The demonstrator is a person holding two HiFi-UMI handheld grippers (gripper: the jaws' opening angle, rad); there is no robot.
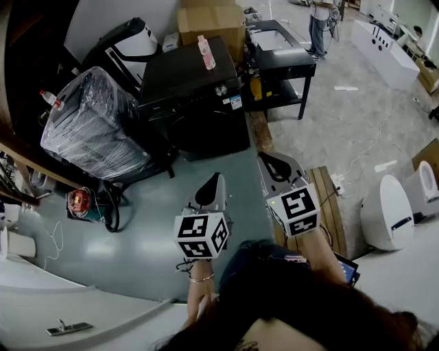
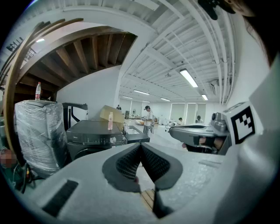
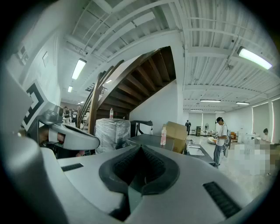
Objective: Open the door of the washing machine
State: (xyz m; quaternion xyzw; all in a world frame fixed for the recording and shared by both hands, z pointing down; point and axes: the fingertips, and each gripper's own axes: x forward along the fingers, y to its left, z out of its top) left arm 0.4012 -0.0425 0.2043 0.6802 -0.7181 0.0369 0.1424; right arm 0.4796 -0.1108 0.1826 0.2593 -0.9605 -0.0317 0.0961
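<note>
the left gripper (image 2: 141, 146) has its dark ribbed pads (image 2: 127, 162) brought together at the tip, with nothing between them. the right gripper (image 3: 139, 149) is likewise pressed closed and empty. in the head view both are held side by side, left gripper (image 1: 217, 179) and right gripper (image 1: 266, 162), each pointing forward and a little down, well apart from the black front-loading washing machine (image 1: 195, 96).

the machine stands ahead of them, its dark front face turned toward the grippers; its door (image 1: 209, 130) sits low on that face and is too dark to read clearly. a stretch of grey-green floor (image 1: 158, 212) lies between the grippers and the machine.

a pink plastic bottle (image 1: 205, 52) stands upright on the machine's top, and a brown cardboard box (image 1: 212, 20) sits just behind it. touching or just beside the machine's left side is a bulky load wrapped in clear plastic film (image 1: 92, 123), with a red-capped bottle (image 1: 49, 98) on it. to the machine's right stands a black metal table (image 1: 278, 55). pale wooden boards (image 1: 330, 206) lie on the floor beside the right gripper, and white rounded housings (image 1: 386, 214) sit further right. a person (image 1: 319, 24) stands far back.
</note>
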